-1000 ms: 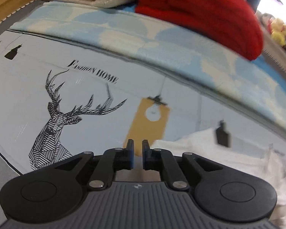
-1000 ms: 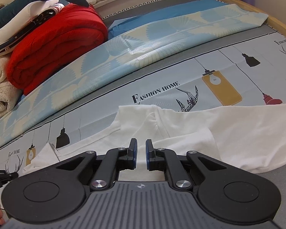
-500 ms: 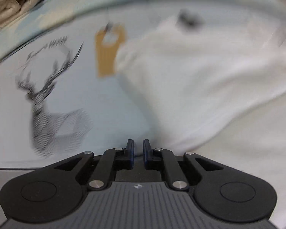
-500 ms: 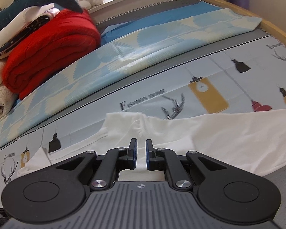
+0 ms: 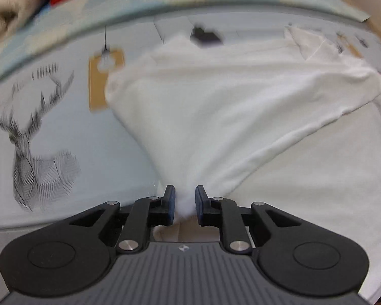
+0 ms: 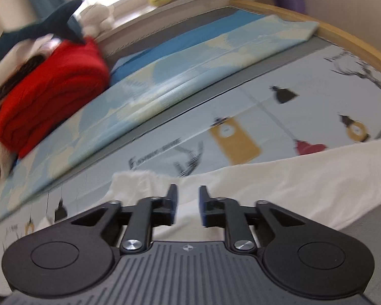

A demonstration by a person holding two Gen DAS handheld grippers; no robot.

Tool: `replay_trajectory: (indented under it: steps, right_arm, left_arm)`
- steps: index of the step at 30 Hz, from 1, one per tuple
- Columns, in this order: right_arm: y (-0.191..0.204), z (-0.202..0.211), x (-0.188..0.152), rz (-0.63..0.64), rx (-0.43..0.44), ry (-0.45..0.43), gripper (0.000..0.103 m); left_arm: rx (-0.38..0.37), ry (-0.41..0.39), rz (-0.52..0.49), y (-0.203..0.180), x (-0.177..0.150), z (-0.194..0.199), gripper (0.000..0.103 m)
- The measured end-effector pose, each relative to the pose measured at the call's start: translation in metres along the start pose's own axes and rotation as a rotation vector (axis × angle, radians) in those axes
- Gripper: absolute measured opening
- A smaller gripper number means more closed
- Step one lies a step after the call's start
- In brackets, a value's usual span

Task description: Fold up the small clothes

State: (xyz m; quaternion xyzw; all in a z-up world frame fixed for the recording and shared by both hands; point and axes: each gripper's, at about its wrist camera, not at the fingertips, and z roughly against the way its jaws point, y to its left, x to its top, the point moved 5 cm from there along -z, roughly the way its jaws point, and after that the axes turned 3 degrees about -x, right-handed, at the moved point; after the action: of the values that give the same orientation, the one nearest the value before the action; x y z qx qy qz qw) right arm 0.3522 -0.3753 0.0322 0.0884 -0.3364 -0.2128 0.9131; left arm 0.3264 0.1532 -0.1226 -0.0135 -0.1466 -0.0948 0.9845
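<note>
Left gripper [image 5: 185, 203] just opening, white garment [image 5: 228, 106] corner bunched between, fanning away, right gripper [image 6: 188, 204] parted

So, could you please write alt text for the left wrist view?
A white garment lies spread on a printed bedsheet, with one bunched corner between the parted jaws of the left hand-held gripper, which have just been opening. A deer print shows at left.

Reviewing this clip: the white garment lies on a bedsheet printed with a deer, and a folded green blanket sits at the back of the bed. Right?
Not quite. The blanket is red, not green, as the right wrist view shows. The rest holds: the white garment lies on the bedsheet printed with a deer.
</note>
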Motion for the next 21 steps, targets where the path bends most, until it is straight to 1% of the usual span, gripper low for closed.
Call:
replay_trajectory:
  steps: [1, 2, 3, 4, 6, 7, 11, 12, 13, 14, 15, 16, 18, 19, 21]
  right_arm:
    - [-0.008, 0.003, 0.003, -0.011, -0.002, -0.009, 0.030]
    - [-0.017, 0.006, 0.006, -0.024, -0.004, -0.018, 0.031]
    - [-0.027, 0.009, 0.008, -0.040, -0.005, -0.024, 0.034]
    - [-0.038, 0.011, 0.010, -0.062, -0.009, -0.028, 0.038]
    - [-0.059, 0.016, 0.014, -0.105, -0.018, -0.036, 0.039]
    - [-0.072, 0.019, 0.017, -0.132, -0.021, -0.042, 0.039]
    - [-0.124, 0.028, 0.021, -0.221, -0.043, -0.073, 0.039]
    - [-0.141, 0.030, 0.021, -0.249, -0.068, -0.089, 0.032]
    - [-0.158, 0.032, 0.020, -0.279, -0.094, -0.104, 0.008]
    - [-0.176, 0.034, 0.018, -0.314, -0.121, -0.120, 0.000]
    - [-0.193, 0.036, 0.016, -0.350, -0.143, -0.137, 0.000]
    - [-0.211, 0.037, 0.014, -0.388, -0.165, -0.154, 0.000]
    - [-0.243, 0.036, 0.009, -0.444, -0.196, -0.174, 0.000]
    - [-0.260, 0.035, 0.007, -0.472, -0.203, -0.185, 0.002]
    - [-0.289, 0.027, 0.002, -0.503, -0.227, -0.191, 0.004]
  left_arm:
    - [0.024, 0.021, 0.017, 0.002, -0.006, -0.009, 0.039]
    - [0.049, 0.022, 0.051, 0.005, -0.003, -0.007, 0.041]
    - [0.061, 0.033, 0.089, 0.006, 0.000, -0.001, 0.038]
    - [0.081, 0.028, 0.104, 0.004, 0.003, 0.008, 0.033]
    - [0.131, -0.033, 0.077, -0.006, 0.010, 0.035, 0.033]
    - [0.132, -0.066, 0.077, -0.010, 0.014, 0.050, 0.033]
    - [0.054, -0.252, 0.158, -0.032, 0.023, 0.126, 0.034]
    - [0.034, -0.293, 0.164, -0.041, 0.024, 0.139, 0.037]
    - [0.017, -0.332, 0.167, -0.050, 0.020, 0.150, 0.043]
    - [0.007, -0.362, 0.171, -0.061, 0.015, 0.154, 0.046]
    - [0.004, -0.366, 0.171, -0.070, 0.010, 0.150, 0.047]
    - [0.015, -0.341, 0.161, -0.080, 0.005, 0.141, 0.047]
    - [0.083, -0.250, 0.120, -0.096, 0.004, 0.113, 0.045]
    - [0.093, -0.254, 0.101, -0.102, 0.007, 0.107, 0.045]
    - [0.080, -0.303, 0.064, -0.116, 0.016, 0.107, 0.045]
